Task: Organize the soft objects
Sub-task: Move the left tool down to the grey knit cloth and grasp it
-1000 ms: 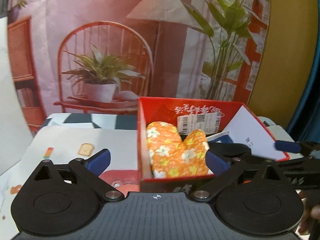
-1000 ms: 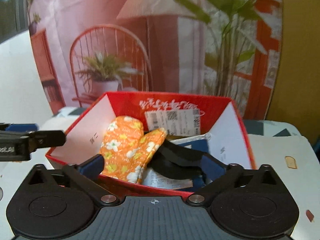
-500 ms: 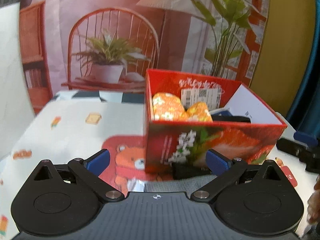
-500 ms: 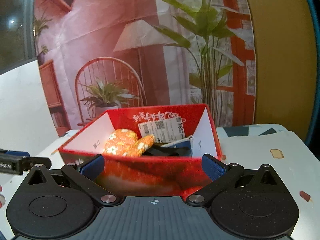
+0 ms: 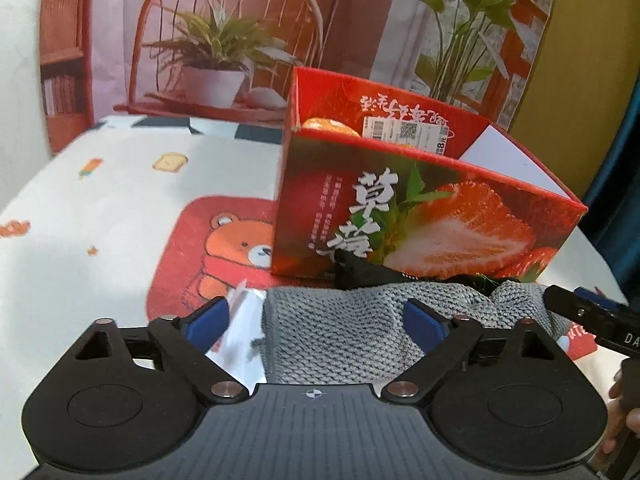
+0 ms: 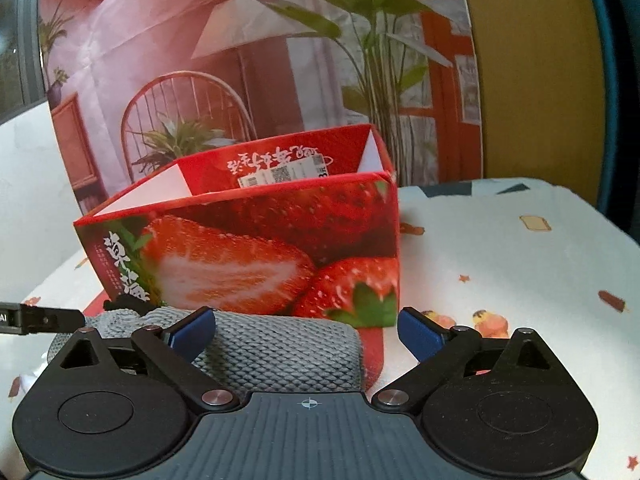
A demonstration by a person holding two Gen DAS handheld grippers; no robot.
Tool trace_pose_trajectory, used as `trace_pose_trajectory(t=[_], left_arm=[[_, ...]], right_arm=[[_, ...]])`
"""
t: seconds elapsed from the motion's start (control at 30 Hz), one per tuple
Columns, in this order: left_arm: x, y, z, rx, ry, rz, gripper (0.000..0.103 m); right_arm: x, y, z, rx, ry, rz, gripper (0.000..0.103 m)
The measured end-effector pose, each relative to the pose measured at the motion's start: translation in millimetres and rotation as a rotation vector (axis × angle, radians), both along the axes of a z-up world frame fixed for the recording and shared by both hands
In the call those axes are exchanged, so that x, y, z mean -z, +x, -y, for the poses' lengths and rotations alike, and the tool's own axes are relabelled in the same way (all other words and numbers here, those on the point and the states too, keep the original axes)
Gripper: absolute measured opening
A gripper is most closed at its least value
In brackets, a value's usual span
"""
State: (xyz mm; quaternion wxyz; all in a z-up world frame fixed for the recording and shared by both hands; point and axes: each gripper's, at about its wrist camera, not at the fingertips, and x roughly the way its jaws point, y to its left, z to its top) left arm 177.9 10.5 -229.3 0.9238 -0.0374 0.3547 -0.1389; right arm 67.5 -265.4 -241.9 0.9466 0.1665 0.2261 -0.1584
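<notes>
Grey knit cloth before strawberry box, black cloth between

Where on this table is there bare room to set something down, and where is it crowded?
Free: the tablecloth left of the strawberry box, and the stretch to its right. Crowded: the strip in front of the box, where the grey knit, a black item and both grippers sit.

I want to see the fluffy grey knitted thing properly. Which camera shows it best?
The left wrist view shows the grey knitted cloth best: it spreads wide in front of the strawberry box, with a black cloth behind it. The right wrist view shows only one rolled end, partly hidden.
</notes>
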Motion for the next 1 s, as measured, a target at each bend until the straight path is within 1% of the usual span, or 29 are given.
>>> trace_pose_trajectory(t=[0.03, 0.13, 0.23, 0.4, 0.47, 0.53, 0.6, 0.7, 0.77, 0.87, 0.9, 0.93, 1.0], left_arm=[[3, 0, 0, 0.002, -0.011, -0.009, 0.087], [13, -1, 0, 0.013, -0.043, -0.031, 0.086], [21, -2, 2, 0.014, -0.042, -0.035, 0.086], [26, -6, 3, 0.016, -0.043, -0.012, 0.086], [25, -7, 3, 0.015, -0.045, -0.002, 0.086], [25, -10, 3, 0.02, -0.047, 0.009, 0.082], [24, -12, 2, 0.027, -0.051, 0.016, 0.08], [24, -14, 0, 0.033, -0.06, 0.017, 0.08], [23, -15, -1, 0.036, -0.065, 0.021, 0.075], [21, -19, 0, 0.027, -0.053, 0.036, 0.068], [20, -19, 0, 0.028, -0.05, 0.039, 0.061], [20, -20, 1, 0.032, -0.05, 0.041, 0.052], [18, -21, 0, 0.032, -0.046, 0.046, 0.048]], right_arm=[[3, 0, 1, -0.005, 0.016, 0.003, 0.096], [9, 4, 4, -0.03, 0.058, 0.007, 0.093], [16, 4, 3, -0.046, 0.082, 0.01, 0.092], [24, -1, 5, -0.055, 0.127, 0.028, 0.091], [25, -2, 6, -0.055, 0.135, 0.031, 0.09], [25, -2, 5, -0.061, 0.133, 0.035, 0.086], [25, -3, 4, -0.065, 0.128, 0.036, 0.085], [24, -3, 3, -0.071, 0.127, 0.039, 0.082], [24, -4, 3, -0.074, 0.128, 0.04, 0.081], [22, -4, 0, -0.076, 0.12, 0.037, 0.08], [22, -4, -1, -0.078, 0.119, 0.037, 0.078], [21, -5, -1, -0.081, 0.12, 0.036, 0.076], [20, -6, -2, -0.086, 0.125, 0.035, 0.074]])
